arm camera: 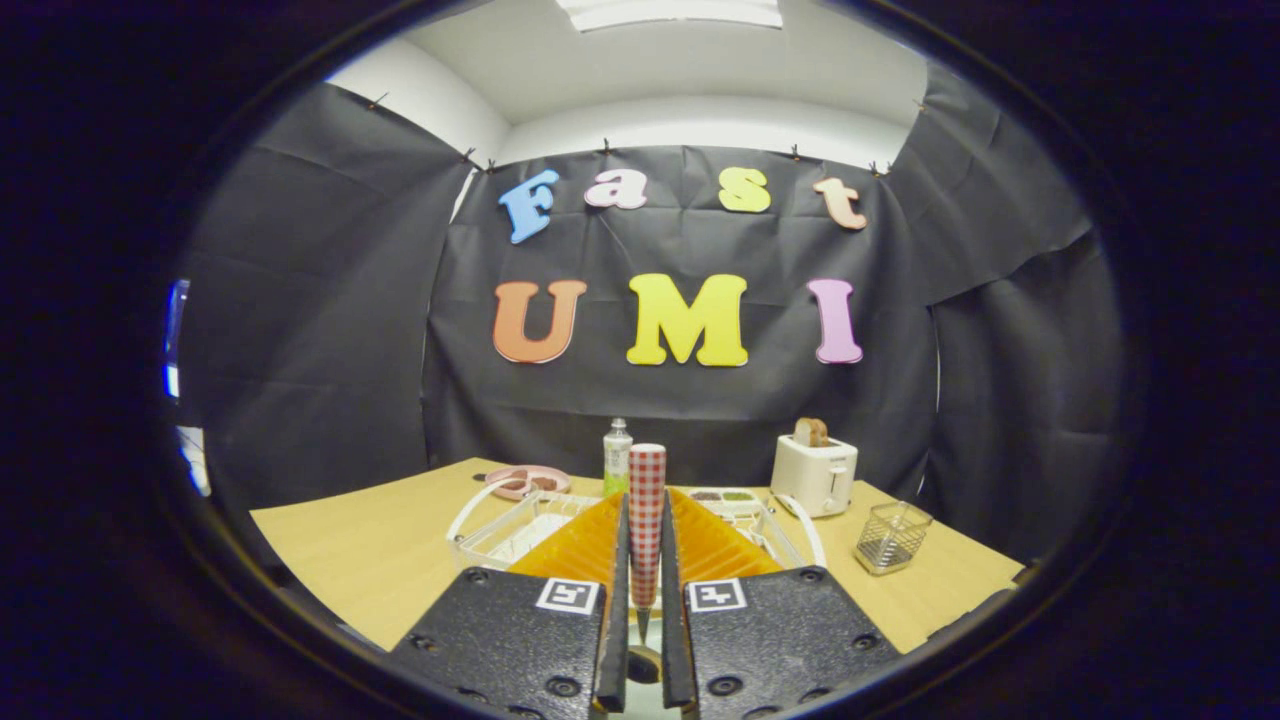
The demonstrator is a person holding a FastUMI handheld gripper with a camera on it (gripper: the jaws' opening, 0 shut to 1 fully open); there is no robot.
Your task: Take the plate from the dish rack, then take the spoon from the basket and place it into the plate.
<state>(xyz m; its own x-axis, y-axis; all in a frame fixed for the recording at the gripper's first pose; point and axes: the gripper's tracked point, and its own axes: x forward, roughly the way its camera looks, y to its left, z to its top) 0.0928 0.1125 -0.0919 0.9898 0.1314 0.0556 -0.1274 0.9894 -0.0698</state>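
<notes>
Your gripper (646, 530) clamped tight on spoon (647, 465) — checked handle upright, dead centre of frame, probably so bowl end goes down first. Basket (893, 535) lower right. Pink plate (527, 481) left of centre, past dish rack (515, 530) — likely your target.

red-checked spoon handle (646, 520), white toaster (814, 474)

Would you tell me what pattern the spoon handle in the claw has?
Red-and-white check on the spoon handle, seen in the gripper view.

Bright ceiling light (668, 12) — sharp centre, fisheye-bent edges.
</notes>
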